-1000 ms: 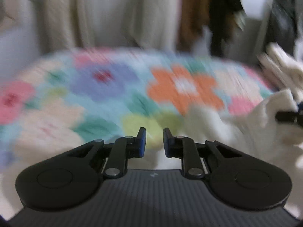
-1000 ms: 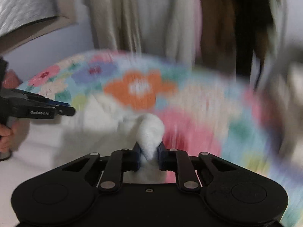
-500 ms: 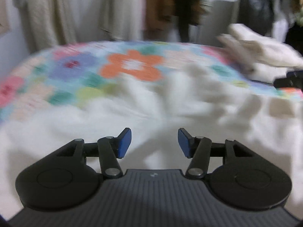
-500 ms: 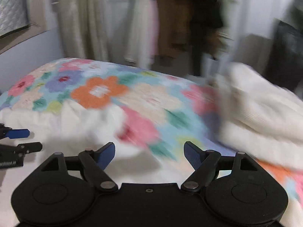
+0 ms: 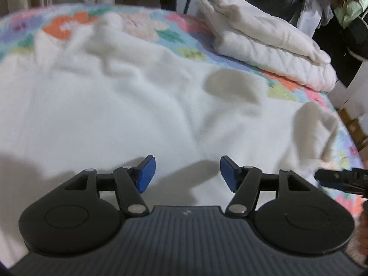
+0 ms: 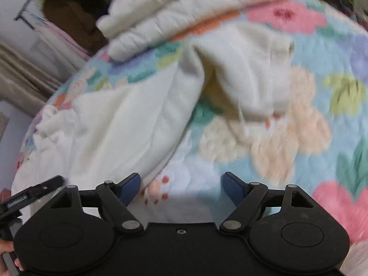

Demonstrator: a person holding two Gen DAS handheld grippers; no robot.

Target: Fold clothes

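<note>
— Left wrist view first, working from the left: we see the white garment spread flat and rumpled over the floral bedspread, filling most of the picture. Our left gripper hangs over its near part, pointing down at it.

— And its jaws?

— They are opening, blue pads well apart, nothing between them but bare cloth below. Further right, a stack of folded white clothes sits at the far right corner of the bed, apart from the garment. At the right edge we catch the tip of our right gripper, near a raised fold of the garment.

— Now the right wrist view, again from the left.

— At the lower left edge our left gripper pokes in, with fingers of the hand holding it just showing. Next comes the garment, lying diagonally, with one thick sleeve-like part doubled over toward the right. The folded stack lies beyond it at the top. Our right gripper stands wide, empty, over the garment's edge and the bedspread.

— Is the edge touched?

— We cannot tell; the picture is blurred there.
</note>
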